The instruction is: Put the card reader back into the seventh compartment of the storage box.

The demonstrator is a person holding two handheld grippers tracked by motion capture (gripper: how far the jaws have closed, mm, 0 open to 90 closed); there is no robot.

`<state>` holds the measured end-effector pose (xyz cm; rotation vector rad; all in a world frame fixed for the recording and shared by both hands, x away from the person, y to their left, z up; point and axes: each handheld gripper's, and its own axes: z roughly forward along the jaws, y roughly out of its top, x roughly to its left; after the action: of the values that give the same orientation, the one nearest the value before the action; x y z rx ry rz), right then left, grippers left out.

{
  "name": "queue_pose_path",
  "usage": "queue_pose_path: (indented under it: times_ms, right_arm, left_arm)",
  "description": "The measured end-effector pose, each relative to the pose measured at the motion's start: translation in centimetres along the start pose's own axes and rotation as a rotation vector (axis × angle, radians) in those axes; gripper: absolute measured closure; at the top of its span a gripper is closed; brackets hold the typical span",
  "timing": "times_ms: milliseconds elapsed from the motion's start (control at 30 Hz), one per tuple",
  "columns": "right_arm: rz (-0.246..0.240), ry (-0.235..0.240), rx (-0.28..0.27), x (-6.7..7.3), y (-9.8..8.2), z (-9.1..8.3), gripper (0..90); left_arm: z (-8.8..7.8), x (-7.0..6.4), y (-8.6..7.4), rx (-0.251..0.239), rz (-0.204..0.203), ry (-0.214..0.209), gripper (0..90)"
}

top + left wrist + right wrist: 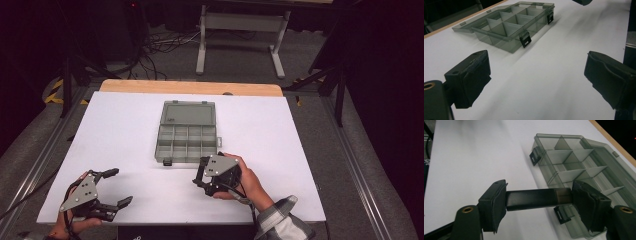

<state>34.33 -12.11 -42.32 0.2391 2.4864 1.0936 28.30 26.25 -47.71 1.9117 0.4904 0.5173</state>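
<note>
Organizer box (187, 137) mid table, lid open flat toward far edge, compartments look empty. Right gripper (539, 200) at box's near right corner, fingers pinching a dark flat bar (537, 199) end to end. Left gripper (114, 188) near front left corner, fingers wide apart, holding nothing.

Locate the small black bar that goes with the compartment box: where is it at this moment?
The black bar is clamped end to end in the right claw, just off the near right corner of the open compartment box, above the white table.

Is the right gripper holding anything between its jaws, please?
Yes, the right gripper is clamped on a black bar.
</note>
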Motion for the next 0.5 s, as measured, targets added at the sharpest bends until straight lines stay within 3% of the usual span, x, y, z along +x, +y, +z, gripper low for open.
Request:
queue_pose_path:
  times_ms: [500]
  right_arm:
    - [0.015, -0.043, -0.023, -1.6, 1.1, 0.9, 30.6]
  left_arm:
    - [0.0, 0.0, 0.0, 0.0, 0.001, 0.0, 7.6]
